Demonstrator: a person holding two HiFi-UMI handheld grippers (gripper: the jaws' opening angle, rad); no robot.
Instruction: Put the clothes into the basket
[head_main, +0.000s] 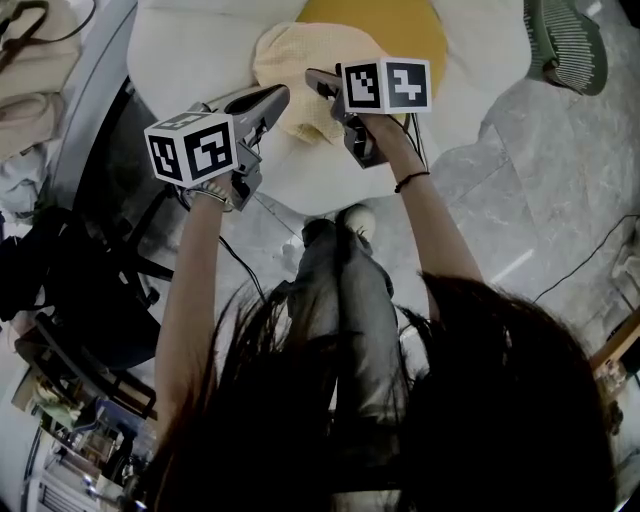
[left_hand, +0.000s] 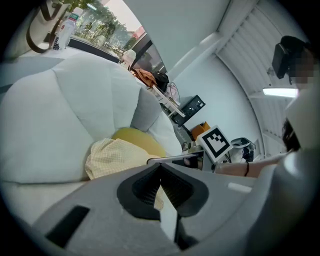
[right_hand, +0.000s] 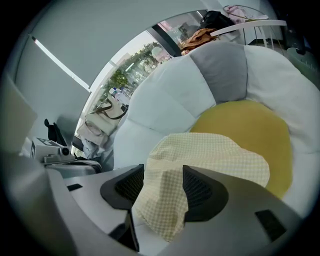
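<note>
**Checked garment on cushion; right jaws spread around it**

Markings: black-and-white square patterns on the left marker cube (head_main: 190, 148) and right marker cube (head_main: 386, 85). The label on the bottle (left_hand: 75, 16) at far left is too small to read.

Left gripper (left_hand: 160, 167): jaws pressed together at the tips, nothing pinched, pointing at the left edge of the garment (right_hand: 200, 155). The pale yellow checked garment lies crumpled on the white cushion (head_main: 200, 50), partly over its yellow centre (head_main: 400, 25).

Right gripper (right_hand: 162, 172): jaws spread, with a fold of the garment between the pads, not clamped.
</note>
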